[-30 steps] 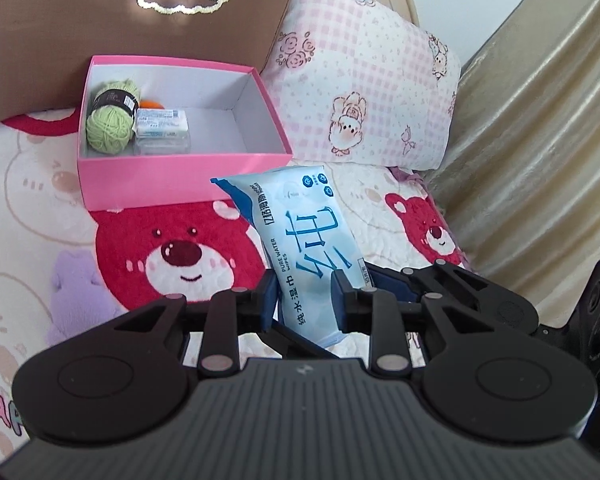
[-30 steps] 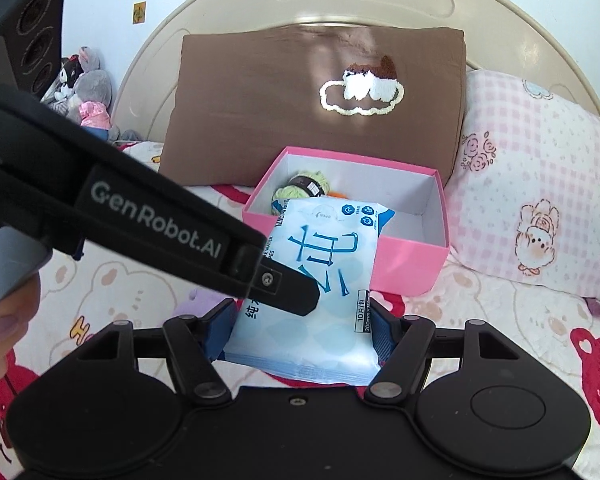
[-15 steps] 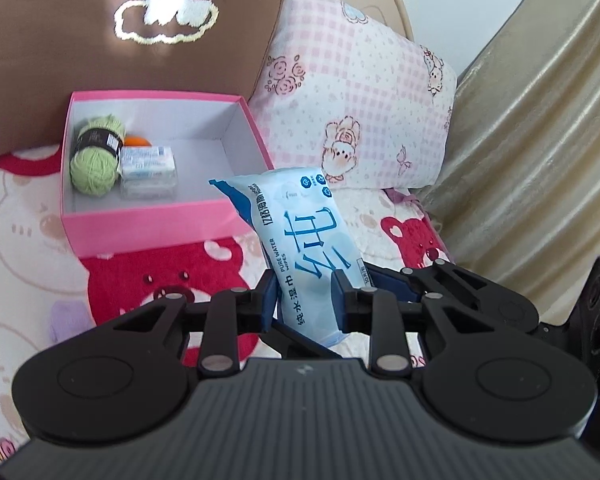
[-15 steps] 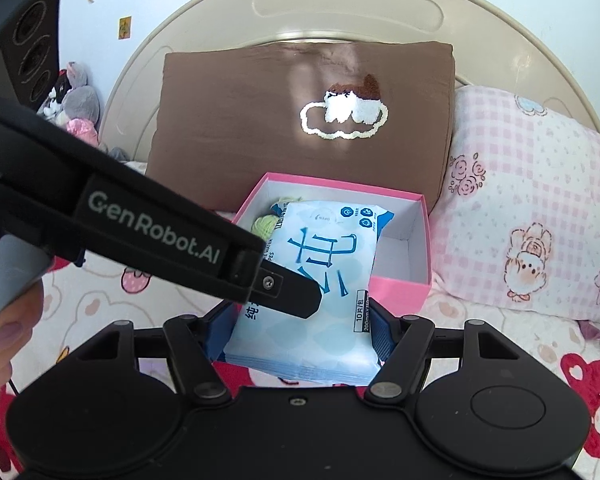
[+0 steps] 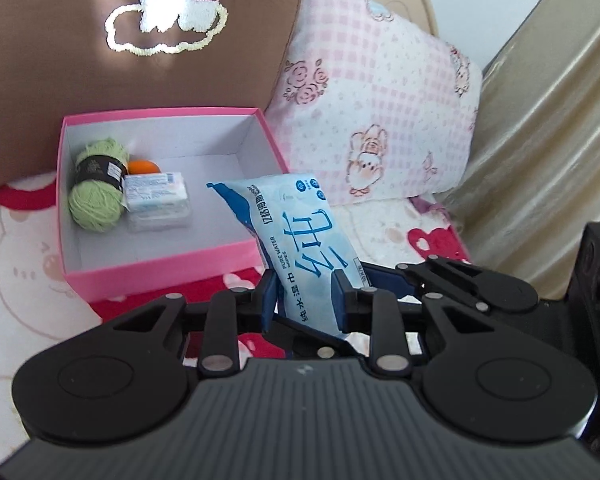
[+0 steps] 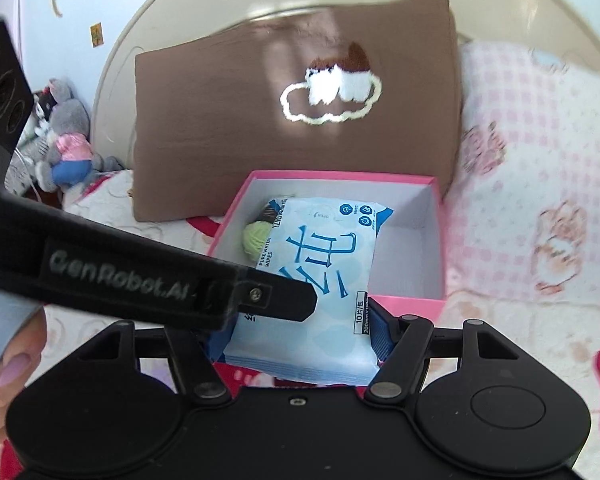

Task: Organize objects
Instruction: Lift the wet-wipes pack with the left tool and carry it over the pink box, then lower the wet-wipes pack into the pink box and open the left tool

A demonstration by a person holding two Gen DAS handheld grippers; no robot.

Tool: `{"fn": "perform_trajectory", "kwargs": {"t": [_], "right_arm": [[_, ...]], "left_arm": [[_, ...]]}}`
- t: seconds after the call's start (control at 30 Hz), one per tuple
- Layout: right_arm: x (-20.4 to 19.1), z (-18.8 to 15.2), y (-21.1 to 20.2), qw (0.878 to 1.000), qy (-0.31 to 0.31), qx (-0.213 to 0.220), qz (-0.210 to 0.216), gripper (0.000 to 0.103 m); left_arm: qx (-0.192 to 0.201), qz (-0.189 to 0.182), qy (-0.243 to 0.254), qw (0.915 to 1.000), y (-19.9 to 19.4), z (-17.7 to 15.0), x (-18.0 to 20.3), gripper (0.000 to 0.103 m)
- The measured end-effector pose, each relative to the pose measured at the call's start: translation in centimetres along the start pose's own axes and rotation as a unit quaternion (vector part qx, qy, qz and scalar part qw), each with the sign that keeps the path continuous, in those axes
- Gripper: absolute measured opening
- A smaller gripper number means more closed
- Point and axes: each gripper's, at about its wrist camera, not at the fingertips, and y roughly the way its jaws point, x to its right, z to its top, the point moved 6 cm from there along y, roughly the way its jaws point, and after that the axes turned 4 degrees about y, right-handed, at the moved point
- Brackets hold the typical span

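A light blue pack of wet wipes [image 5: 300,240] is held in the air by both grippers, its far end over the near right corner of a pink box [image 5: 160,264]. My left gripper [image 5: 305,300] is shut on its lower edge. My right gripper [image 6: 300,332] is shut on the pack [image 6: 320,280] across its width. The box [image 6: 400,302] is open and holds a green yarn ball [image 5: 98,192], a small tissue pack [image 5: 156,196] and an orange object [image 5: 143,166]. In the right wrist view the left gripper's black arm [image 6: 140,276] crosses in front of the pack.
The box sits on a bed with a red bear blanket [image 5: 20,264]. A brown pillow [image 5: 120,40] stands right behind it, a pink checked pillow [image 5: 380,112] to its right. A beige curtain [image 5: 540,140] hangs at the far right. Plush toys [image 6: 66,144] lie at the far left.
Both grippers have carried the wipes pack forward and up toward the pink box; the box now looks nearer and the pack's far end overlaps its opening.
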Motion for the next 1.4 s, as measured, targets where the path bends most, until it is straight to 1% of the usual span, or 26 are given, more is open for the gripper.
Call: {"fn": "perform_trajectory", "kwargs": {"t": [0.1, 0.23, 0.3, 0.4, 0.47, 0.57, 0.7, 0.83, 0.9, 1.0, 1.1, 1.13, 1.17, 1.23, 1.33, 1.4], "right_arm": [[0.0, 0.7, 1.3, 1.000, -0.022, 0.001, -0.006, 0.070], [1.0, 1.8, 3.6, 1.000, -0.015, -0.005, -0.001, 0.070], [1.6, 2.4, 4.9, 1.000, -0.013, -0.005, -0.005, 0.070], [3.1, 3.4, 7.1, 1.000, 0.010, -0.013, -0.008, 0.070], [4.2, 4.1, 8.7, 0.999, 0.026, -0.020, -0.012, 0.070], [5.5, 4.8, 11.1, 0.998, 0.047, -0.040, -0.014, 0.070], [6.2, 4.9, 14.4, 0.997, 0.033, -0.063, -0.037, 0.070], [7.0, 4.3, 17.4, 0.996, 0.039, -0.072, -0.039, 0.070], [7.3, 4.2, 18.6, 0.995, 0.044, -0.085, -0.038, 0.070], [7.4, 4.5, 19.5, 0.995, 0.033, -0.085, -0.049, 0.070], [7.5, 4.8, 20.0, 0.994, 0.020, -0.087, -0.067, 0.070], [7.6, 4.8, 20.3, 0.992, 0.024, -0.099, -0.070, 0.070], [7.8, 4.8, 20.5, 0.992, 0.026, -0.101, -0.071, 0.070], [8.0, 4.9, 20.8, 0.991, 0.026, -0.100, -0.081, 0.070], [8.0, 5.2, 21.6, 0.990, 0.008, -0.101, -0.101, 0.070], [8.3, 5.2, 21.8, 0.989, 0.006, -0.102, -0.104, 0.070]], "left_arm": [[-0.006, -0.007, -0.015, 0.9998, 1.0, 1.1, -1.2, 0.026], [-0.009, 0.005, -0.005, 0.9999, 3.0, 2.3, -2.0, 0.026], [-0.011, 0.007, -0.009, 0.9999, 4.4, 3.2, -2.6, 0.027], [-0.020, 0.000, -0.026, 0.9995, 6.8, 4.8, -3.6, 0.028], [-0.020, -0.007, -0.026, 0.9994, 8.2, 5.8, -4.1, 0.029], [-0.019, -0.007, -0.032, 0.9993, 10.2, 6.6, -5.1, 0.029], [-0.017, -0.007, -0.064, 0.9978, 13.4, 6.7, -7.3, 0.029], [-0.016, 0.000, -0.095, 0.9953, 16.0, 6.7, -9.5, 0.029], [-0.018, 0.004, -0.104, 0.9944, 17.0, 6.6, -10.2, 0.029], [-0.010, 0.006, -0.098, 0.9951, 17.8, 6.8, -10.7, 0.029], [-0.004, -0.007, -0.115, 0.9933, 18.6, 7.1, -11.3, 0.029], [-0.003, -0.010, -0.120, 0.9927, 18.8, 7.1, -11.5, 0.029], [-0.003, -0.011, -0.121, 0.9926, 19.1, 7.2, -11.5, 0.029], [0.004, -0.008, -0.115, 0.9933, 19.6, 7.3, -11.5, 0.029], [0.009, -0.005, -0.116, 0.9931, 20.4, 7.5, -11.5, 0.029], [0.011, -0.001, -0.111, 0.9938, 20.8, 7.7, -11.4, 0.029]]}}
